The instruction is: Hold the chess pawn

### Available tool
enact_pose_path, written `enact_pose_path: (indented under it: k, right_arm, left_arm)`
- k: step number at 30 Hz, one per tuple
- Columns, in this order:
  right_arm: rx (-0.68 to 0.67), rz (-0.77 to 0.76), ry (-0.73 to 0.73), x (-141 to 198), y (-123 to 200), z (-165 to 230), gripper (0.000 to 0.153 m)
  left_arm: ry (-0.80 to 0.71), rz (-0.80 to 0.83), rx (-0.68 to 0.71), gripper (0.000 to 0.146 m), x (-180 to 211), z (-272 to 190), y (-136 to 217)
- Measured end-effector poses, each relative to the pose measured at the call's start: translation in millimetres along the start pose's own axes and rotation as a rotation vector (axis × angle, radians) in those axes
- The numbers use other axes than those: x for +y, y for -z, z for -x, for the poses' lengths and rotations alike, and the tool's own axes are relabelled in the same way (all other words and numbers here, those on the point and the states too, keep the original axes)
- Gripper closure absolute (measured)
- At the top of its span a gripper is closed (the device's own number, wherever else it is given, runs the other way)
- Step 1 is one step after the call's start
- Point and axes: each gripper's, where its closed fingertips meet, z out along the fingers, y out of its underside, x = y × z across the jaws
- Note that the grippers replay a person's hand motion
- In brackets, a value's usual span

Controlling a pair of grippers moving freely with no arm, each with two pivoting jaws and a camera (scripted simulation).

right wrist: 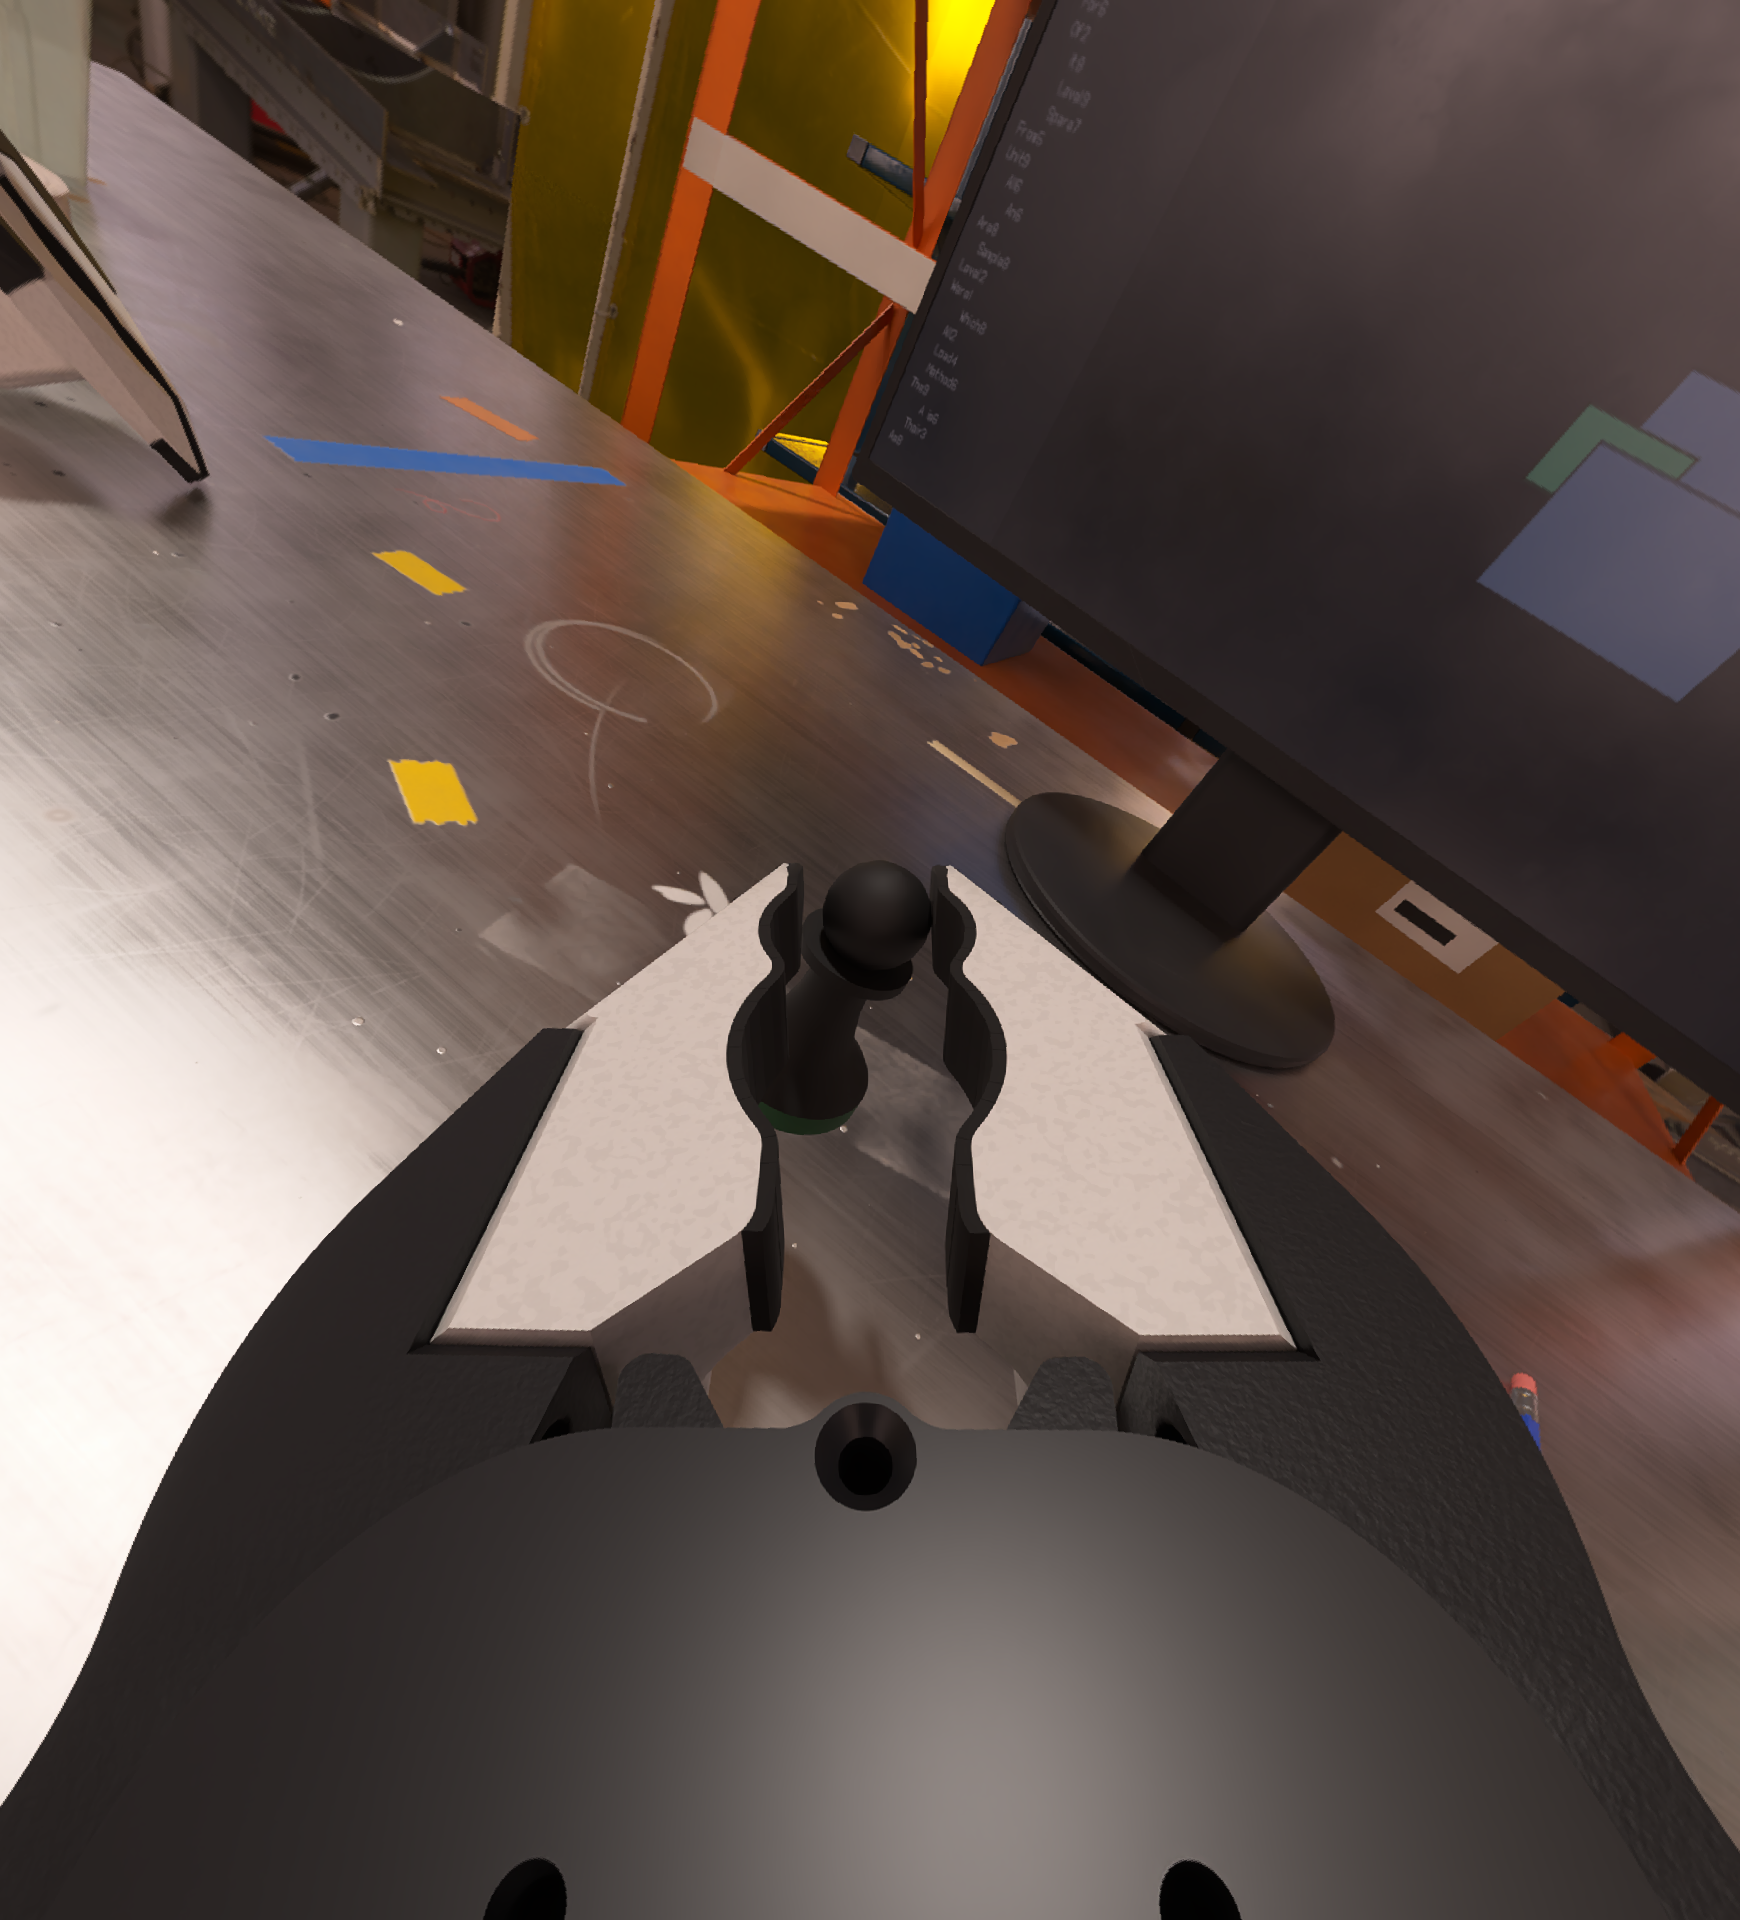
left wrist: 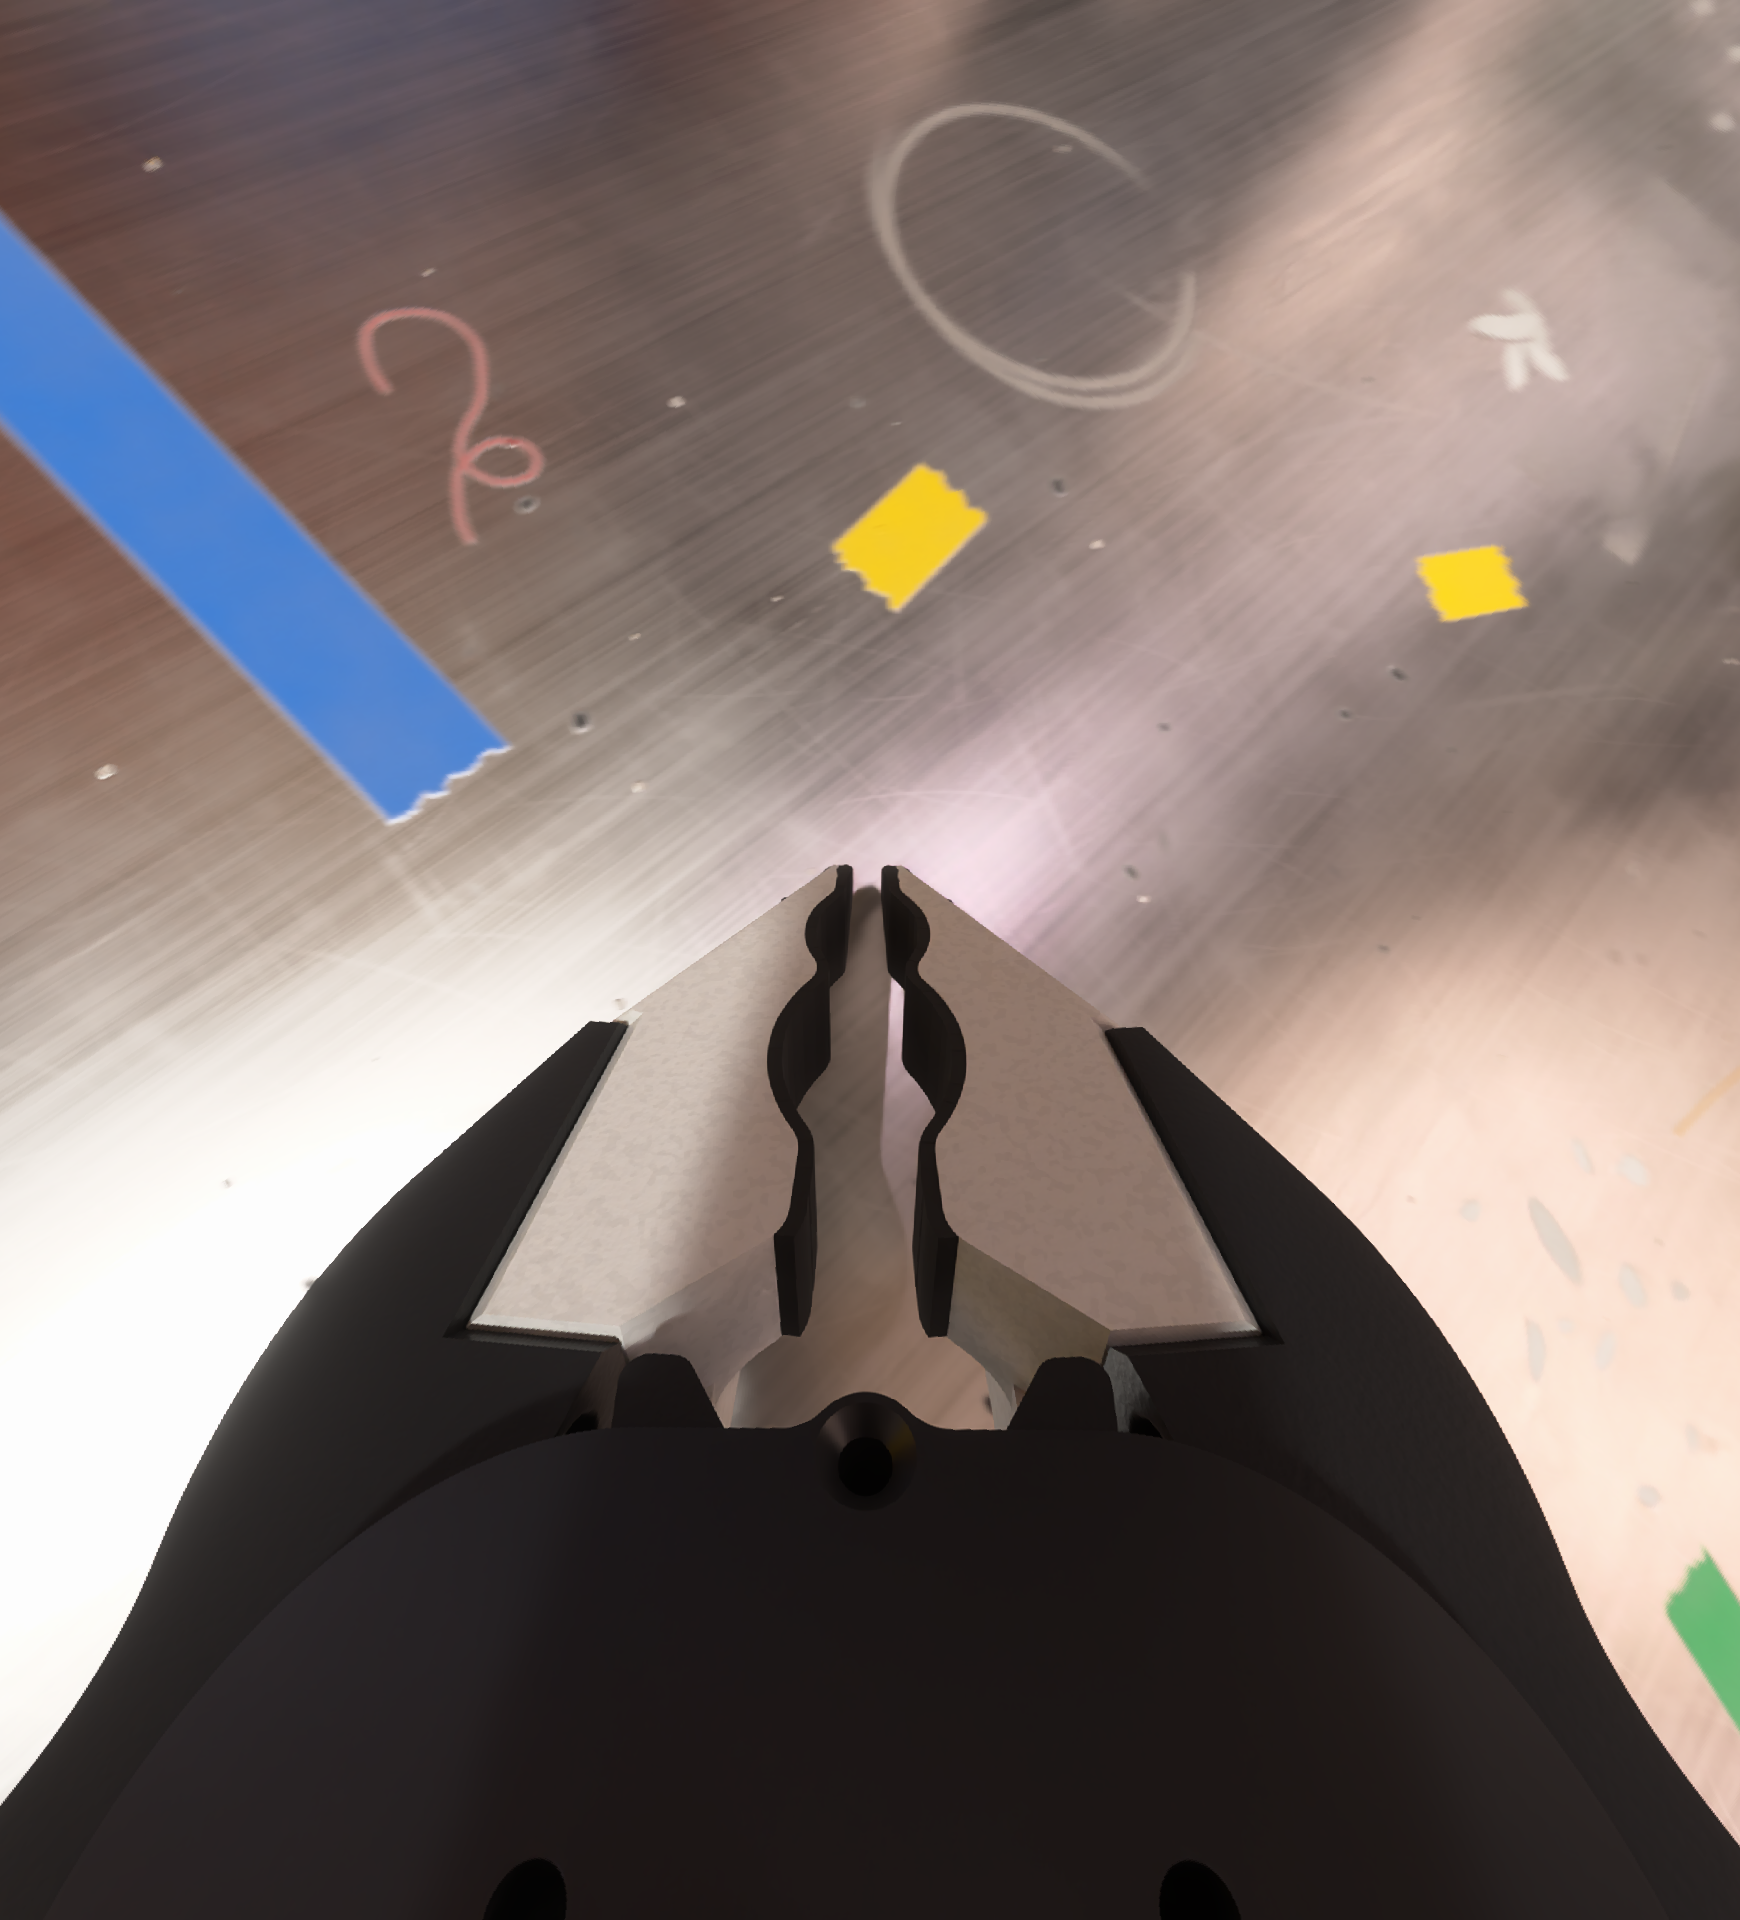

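A black chess pawn with a green felt base sits between the fingers of my right gripper. Its round head is at the fingertips and its body leans against the left finger. The jaws are closed against the head and hold the pawn tilted above the metal table. My left gripper is shut and empty, with only a thin slit between its tips, hovering over the table. The left gripper also shows in the right wrist view at the far left. The pawn is not in the left wrist view.
A dark monitor on a round stand is close on the right. Yellow tape pieces, a blue strip, a green piece and chalk marks lie flat on the table. Orange framing stands beyond the far edge.
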Motion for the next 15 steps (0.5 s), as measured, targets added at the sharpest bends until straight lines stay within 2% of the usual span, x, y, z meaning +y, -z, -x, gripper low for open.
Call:
enact_pose_path:
  k: [3,5,9,12,15]
  right_arm:
    - [0.002,0.002,0.019,0,1,0,0.128]
    - [0.005,0.0,0.027,-1,2,0,0.128]
    - [0.013,-0.01,0.028,-4,5,-3,0.128]
    - [0.003,-0.019,0.026,-6,6,-2,0.128]
    - [-0.019,-0.025,0.029,-8,4,3,0.128]
  left_arm:
    - [-0.007,-0.053,0.067,0.134,-10,-15,8]
    - [0.008,-0.105,0.048,0.126,-21,-15,24]
    - [-0.003,-0.11,-0.153,0.119,-13,4,68]
    - [-0.032,0.025,-0.315,0.117,21,18,96]
    - [-0.006,0.158,-0.448,0.117,56,34,107]
